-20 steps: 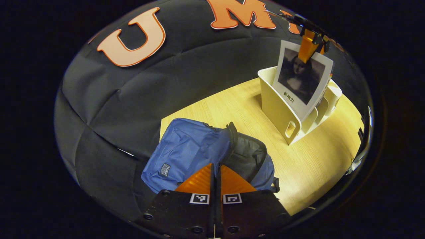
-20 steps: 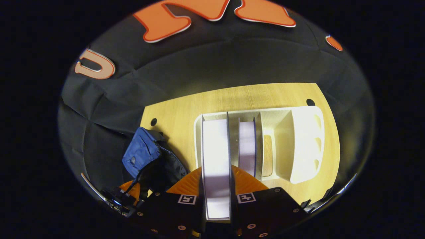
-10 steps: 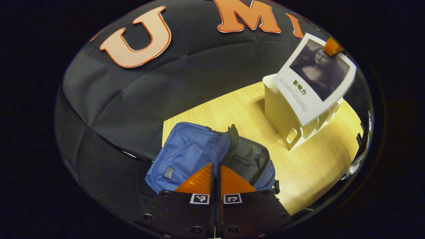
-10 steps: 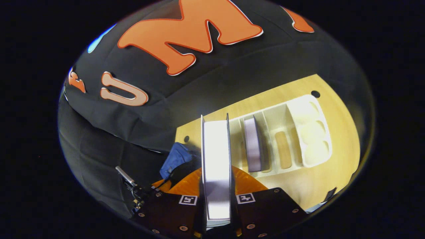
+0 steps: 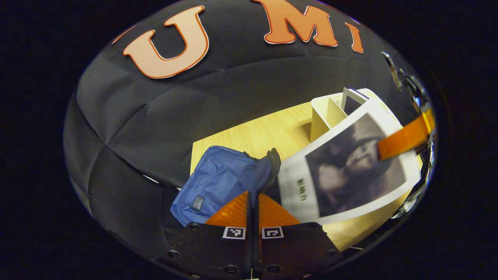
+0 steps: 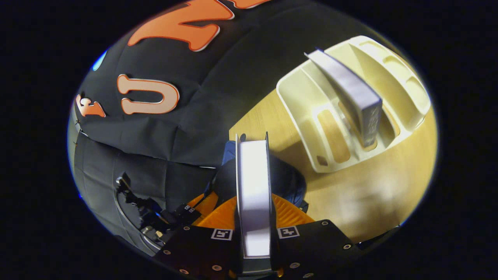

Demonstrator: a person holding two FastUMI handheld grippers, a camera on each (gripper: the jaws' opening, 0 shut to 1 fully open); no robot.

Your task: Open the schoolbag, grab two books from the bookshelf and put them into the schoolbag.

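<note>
Nearest, the left gripper (image 5: 252,206) is clenched, its fingers pinching the schoolbag's (image 5: 218,181) opening edge, the blue bag lying on the wooden table (image 5: 256,132); just to the right, the right gripper (image 6: 253,217) grasps a book (image 5: 342,171) by its edge, both fingers pressing its covers, held tilted above the bag's open mouth; farther off stands the cream bookshelf (image 6: 307,112), a second book (image 6: 350,93) upright in one slot.

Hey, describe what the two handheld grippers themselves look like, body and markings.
Each gripper, left and right, has a black body with round screw heads, and two small square black-and-white markers at the finger bases. The fingers are ribbed and wedge-shaped.
</note>
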